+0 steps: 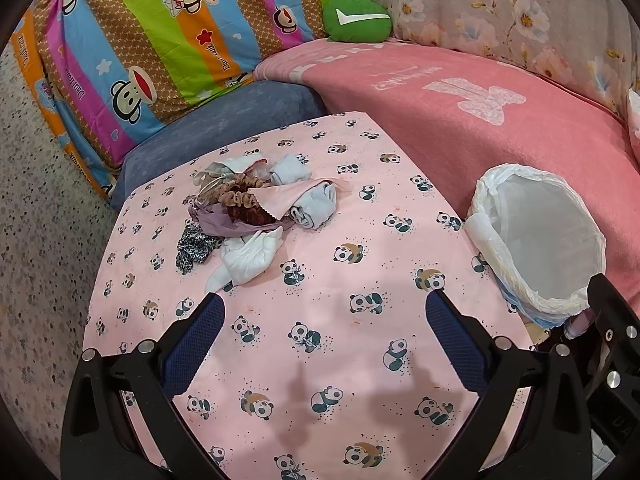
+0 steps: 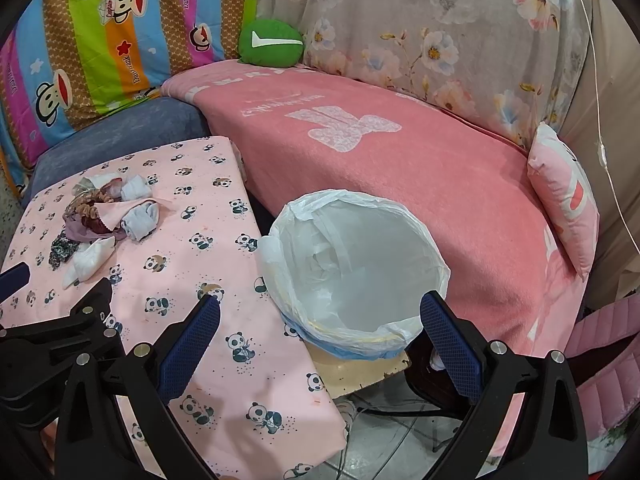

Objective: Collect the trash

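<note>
I hold both grippers above the table with nothing in them: the left gripper (image 1: 324, 308) has its jaws spread wide over the panda-print cloth (image 1: 320, 360), and the right gripper (image 2: 320, 312) is just as wide apart, hanging over the near rim of the bin (image 2: 360, 264). The trash pile (image 1: 252, 208) sits toward the far left part of the table, well apart from the bin, which stands off the table's right edge on a low board.

My worry is the pile itself. It is a loose tangle: soft grey-white wads, a limp white rag (image 1: 248, 256), a ruffled brown frilly piece (image 1: 240, 200), a pink scrap with a pinked edge, a leopard-print bit. Pinch one and its neighbours may drag along and fall short of the bin. Close too low and I likely catch the thin tablecloth, pulling everything askew. The bin liner is flimsy, crinkled plastic folded over the rim; a finger brushing it could snag it or tip the light bin
</note>
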